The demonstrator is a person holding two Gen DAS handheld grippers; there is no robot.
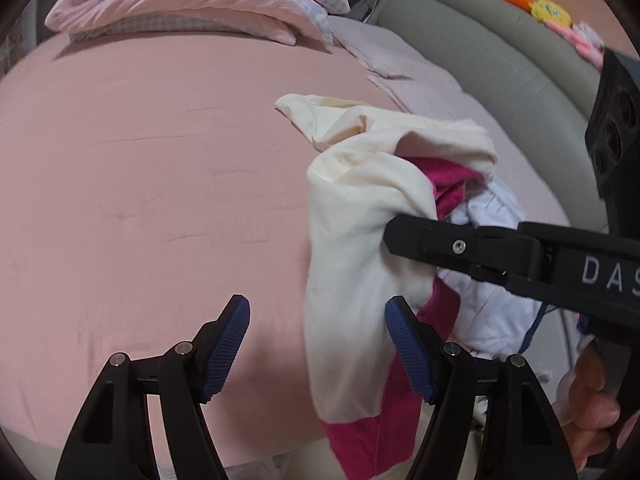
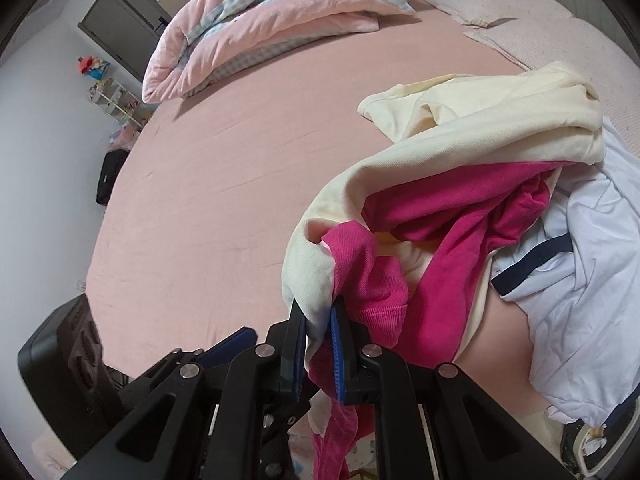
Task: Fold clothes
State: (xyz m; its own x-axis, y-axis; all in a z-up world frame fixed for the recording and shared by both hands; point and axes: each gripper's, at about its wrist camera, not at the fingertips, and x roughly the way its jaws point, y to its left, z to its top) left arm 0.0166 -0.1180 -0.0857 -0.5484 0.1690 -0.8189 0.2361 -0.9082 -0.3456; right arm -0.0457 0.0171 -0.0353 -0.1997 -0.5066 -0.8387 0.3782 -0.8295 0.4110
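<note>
Cream and magenta cotton garment (image 2: 404,184) pinched at its hem by the closed right gripper (image 2: 320,340), left gripper (image 1: 318,344) held apart beside that garment, white navy-striped shirt (image 2: 580,280) heaped against it, all on the pink bed sheet (image 1: 152,168)

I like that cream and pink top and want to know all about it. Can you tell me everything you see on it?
The cream and pink top looks like soft knit cotton: cream body, bright pink panels and a ribbed pink cuff. It is crumpled, not folded, draped from the pink bed sheet over a white garment with a dark stripe. The right gripper has its jaws shut on a cream and pink edge, lifting it. The left gripper is open beside the hanging part.
</note>
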